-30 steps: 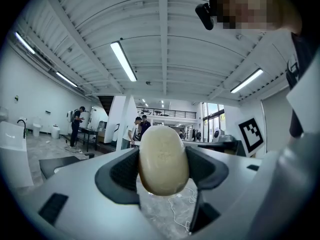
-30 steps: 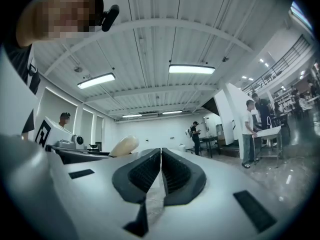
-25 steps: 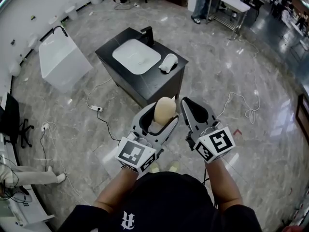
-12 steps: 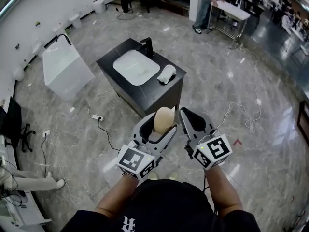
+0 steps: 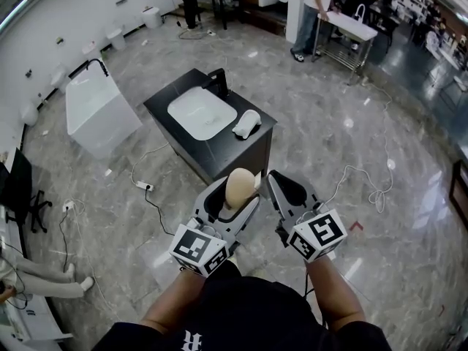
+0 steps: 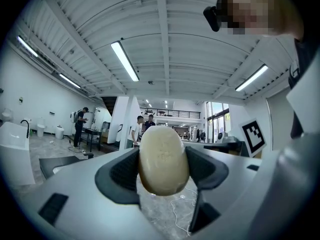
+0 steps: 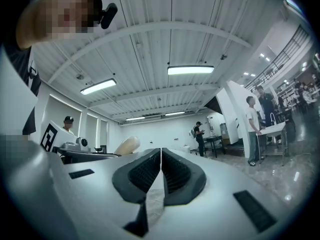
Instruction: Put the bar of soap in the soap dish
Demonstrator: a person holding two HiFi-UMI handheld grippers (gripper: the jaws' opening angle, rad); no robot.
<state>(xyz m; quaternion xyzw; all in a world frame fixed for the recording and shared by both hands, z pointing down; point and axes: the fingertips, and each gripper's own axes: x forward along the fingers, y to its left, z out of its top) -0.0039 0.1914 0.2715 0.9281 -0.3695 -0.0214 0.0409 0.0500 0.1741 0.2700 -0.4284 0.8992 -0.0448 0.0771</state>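
A cream oval bar of soap stands on end between the jaws of my left gripper, which is shut on it and held at chest height. My right gripper is beside it on the right, shut with nothing between its jaws. The soap also shows off to the left in the right gripper view. A white soap dish lies on the black vanity counter, right of the white basin, well ahead of both grippers.
A black tap stands behind the basin. A white bathtub sits to the left. Cables and a power strip trail over the marble floor. People stand by a table at the far end.
The vanity has shifted slightly left and nearer in the head view. Both grippers sit a little lower in frame. The soap stays clamped in the left gripper.
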